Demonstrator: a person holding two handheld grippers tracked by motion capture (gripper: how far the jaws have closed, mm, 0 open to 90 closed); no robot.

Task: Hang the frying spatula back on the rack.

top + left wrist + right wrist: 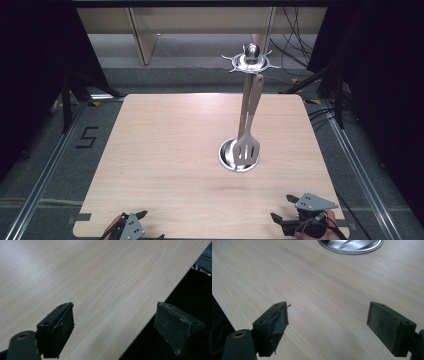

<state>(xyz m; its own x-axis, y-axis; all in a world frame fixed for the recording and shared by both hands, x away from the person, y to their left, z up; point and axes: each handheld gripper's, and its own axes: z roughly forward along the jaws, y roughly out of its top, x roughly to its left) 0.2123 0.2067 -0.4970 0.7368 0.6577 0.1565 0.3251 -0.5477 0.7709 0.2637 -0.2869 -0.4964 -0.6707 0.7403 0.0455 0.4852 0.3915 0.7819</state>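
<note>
A wooden spatula point(248, 131) hangs untouched from a metal utensil stand point(251, 61) at mid-table point(165, 150), while the left gripper point(131, 223) and right gripper point(292, 212) wait at the near edge, fingers spread wide, holding nothing.

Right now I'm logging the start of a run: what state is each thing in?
Left gripper: open, empty, over the table's near edge.
Right gripper: open, empty.
Slotted spatula: hanging from the rack.
Utensil rack: upright, its round base on the table.
</note>
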